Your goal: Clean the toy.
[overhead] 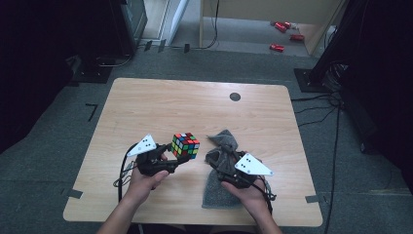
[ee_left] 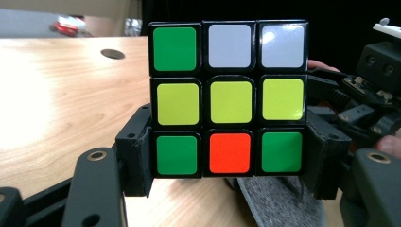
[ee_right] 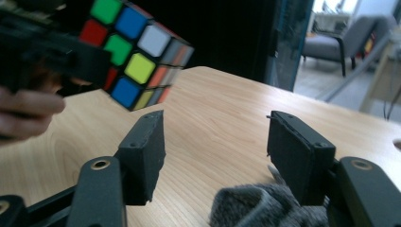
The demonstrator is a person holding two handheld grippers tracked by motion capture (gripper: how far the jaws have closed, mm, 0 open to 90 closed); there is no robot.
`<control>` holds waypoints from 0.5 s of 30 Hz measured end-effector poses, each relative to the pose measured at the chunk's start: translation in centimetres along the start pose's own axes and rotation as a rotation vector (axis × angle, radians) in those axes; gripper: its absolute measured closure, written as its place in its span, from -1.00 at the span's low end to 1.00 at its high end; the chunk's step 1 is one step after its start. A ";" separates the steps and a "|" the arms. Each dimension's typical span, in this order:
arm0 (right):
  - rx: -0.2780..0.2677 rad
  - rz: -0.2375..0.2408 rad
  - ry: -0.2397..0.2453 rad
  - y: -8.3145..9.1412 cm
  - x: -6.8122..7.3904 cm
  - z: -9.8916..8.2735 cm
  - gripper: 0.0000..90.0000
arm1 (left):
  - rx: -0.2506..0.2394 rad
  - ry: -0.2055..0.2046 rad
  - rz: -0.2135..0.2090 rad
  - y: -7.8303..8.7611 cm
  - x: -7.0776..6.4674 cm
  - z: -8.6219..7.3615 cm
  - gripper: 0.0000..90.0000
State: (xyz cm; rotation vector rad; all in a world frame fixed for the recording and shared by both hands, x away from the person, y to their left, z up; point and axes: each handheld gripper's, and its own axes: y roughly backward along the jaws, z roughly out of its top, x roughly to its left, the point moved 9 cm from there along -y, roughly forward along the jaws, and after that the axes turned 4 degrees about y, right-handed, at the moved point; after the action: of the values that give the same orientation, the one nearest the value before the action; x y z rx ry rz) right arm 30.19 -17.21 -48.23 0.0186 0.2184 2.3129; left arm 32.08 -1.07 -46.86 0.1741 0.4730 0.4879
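The left tool (overhead: 171,157) grasps the multicoloured plastic puzzle cube with black edges (overhead: 185,145), its two black jaws pressing on opposite sides of the bottom layer. In the left gripper view the cube (ee_left: 229,98) sits at centre frame, its near face showing green, white, yellow and one orange-red tile. In the high view the cube is held just left of centre, raised off the light wooden table (overhead: 160,102).

The right tool (overhead: 228,171) is released. In the right gripper view its jaws stand apart with bare table visible between them, and the top of the grey felt drawstring pouch (ee_right: 253,204) lies at the lower edge of the frame, between and below the jaws, touching neither pad as far as can be seen. In the high view the pouch (overhead: 220,187) lies right of centre, its gathered neck pointing toward the upper part of the frame.

Step in hand, as judged: the cube is picked up and the pouch has yet to be opened to receive it.

Next move, as judged: the right tool must clench on one lip of the pouch mouth and lift it, so that the opening gapes. The left tool then carries the cube rightward to that opening. The limp fabric may collapse if gripped too low.
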 end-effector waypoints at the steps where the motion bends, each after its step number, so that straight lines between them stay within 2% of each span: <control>1: -0.002 0.006 0.032 -0.1 0.3 0.0 -0.21 | 0.007 0.008 -0.013 0.0 0.0 0.0 -0.23; 8: -0.027 0.037 0.201 -0.8 2.1 -0.1 -0.33 | 0.103 0.027 -0.090 -0.6 -0.4 -0.9 -0.23; 10: -0.030 0.043 0.254 -1.0 2.5 -0.3 -0.38 | 0.116 0.044 -0.102 -0.8 -0.6 -1.0 -0.23; 15: -0.038 0.042 0.337 -1.2 3.1 -0.6 -0.42 | 0.161 0.080 -0.139 -1.1 -0.8 -1.3 -0.23</control>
State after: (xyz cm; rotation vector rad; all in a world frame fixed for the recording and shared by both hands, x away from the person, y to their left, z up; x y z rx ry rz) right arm 28.95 -14.24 -49.19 -0.3913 0.3465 2.3501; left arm 31.26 -2.33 -48.01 0.2755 0.5992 0.3216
